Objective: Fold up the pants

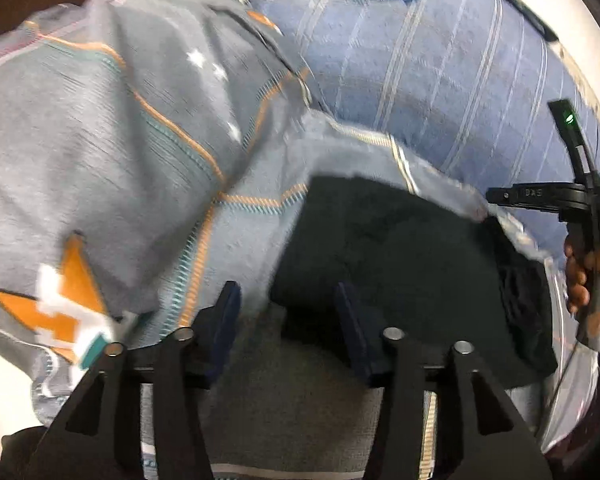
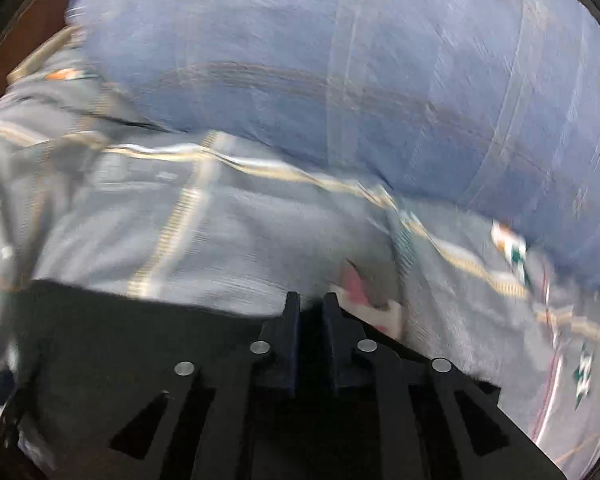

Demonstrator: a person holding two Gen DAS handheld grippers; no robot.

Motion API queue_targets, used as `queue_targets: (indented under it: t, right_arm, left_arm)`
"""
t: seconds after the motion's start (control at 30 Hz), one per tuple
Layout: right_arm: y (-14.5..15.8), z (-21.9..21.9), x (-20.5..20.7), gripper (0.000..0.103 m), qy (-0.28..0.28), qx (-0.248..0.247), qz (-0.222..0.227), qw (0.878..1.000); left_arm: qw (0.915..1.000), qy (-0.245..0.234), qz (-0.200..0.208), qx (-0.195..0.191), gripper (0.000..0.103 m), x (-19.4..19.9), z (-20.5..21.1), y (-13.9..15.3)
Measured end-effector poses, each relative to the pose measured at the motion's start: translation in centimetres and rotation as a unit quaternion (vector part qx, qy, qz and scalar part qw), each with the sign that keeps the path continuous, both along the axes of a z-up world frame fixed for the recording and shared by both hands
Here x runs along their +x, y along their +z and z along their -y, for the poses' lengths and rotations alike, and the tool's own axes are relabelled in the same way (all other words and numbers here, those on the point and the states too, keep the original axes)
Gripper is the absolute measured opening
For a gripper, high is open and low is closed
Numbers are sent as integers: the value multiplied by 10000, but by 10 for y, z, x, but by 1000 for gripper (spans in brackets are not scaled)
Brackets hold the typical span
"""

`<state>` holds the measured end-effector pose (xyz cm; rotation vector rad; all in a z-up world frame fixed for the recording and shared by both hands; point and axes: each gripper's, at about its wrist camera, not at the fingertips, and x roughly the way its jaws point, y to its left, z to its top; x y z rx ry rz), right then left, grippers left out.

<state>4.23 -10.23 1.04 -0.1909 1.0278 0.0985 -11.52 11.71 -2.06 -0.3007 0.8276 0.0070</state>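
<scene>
Spread across the bed is a grey patterned bedcover with orange and teal stitched lines [image 1: 100, 128], with a blue striped pillow [image 1: 420, 60] behind it. On the cover lies the pair of dark, soft-fabric pants [image 1: 400, 240], part of it already doubled.

The left claw [image 1: 288, 304] hangs over the near edge of the pants with its fingers spread apart and nothing between them. The right claw [image 2: 311, 304] has its fingers drawn nearly together; in its own view dark cloth sits beneath them, and from the left wrist view its tip meets the far corner of the pants, so it seems to be pinching that edge, though blur leaves this uncertain.

Likely step: carrying one edge over for a fold. Next, the left claw should probably take the near edge so both corners travel level.
</scene>
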Motion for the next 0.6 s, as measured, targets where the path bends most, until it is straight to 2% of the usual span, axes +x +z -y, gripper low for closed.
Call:
queue_targets:
  t: [0.03,0.07,0.1,0.17,0.3,0.4,0.43,0.53,0.57,0.6]
  right_arm:
    - [9,-18,-5,37,303,85,35,9995]
    - [16,-37,-9,50,613,180,-15,9980]
    - [20,-51,-12,54,857,283,-95,9959]
    - [25,-86,-15,55,1417,526,-314,9880]
    - [18,-144,-16,55,1984,756,-779,9741]
    - [7,-175,-12,60,2167,605,-930,9699]
    - [0,-182,-9,63,2214,559,-992,9685]
    - [-22,-191,-1,64,2163,375,-1249,9676]
    - [-29,-190,2,64,2095,328,-1313,9684]
    - [-36,-188,5,64,2004,303,-1366,9697]
  left_arm:
    - [9999,77,95,-9,71,-3,-3,3]
    - [9997,147,163,-76,73,-6,-6,5]
    - [9996,187,176,-149,73,-6,-9,6]
    - [9994,183,69,-271,73,-6,-12,1]
    - [9981,40,-397,-467,74,4,-7,-16]
    - [9960,-57,-593,-663,74,10,-3,-25]
    - [9958,-87,-595,-696,74,11,-2,-25]
    - [9954,-175,-449,-830,73,11,0,-24]
    - [9950,-192,-429,-880,72,12,0,-24]
    - [9949,-207,-433,-890,66,13,1,-25]
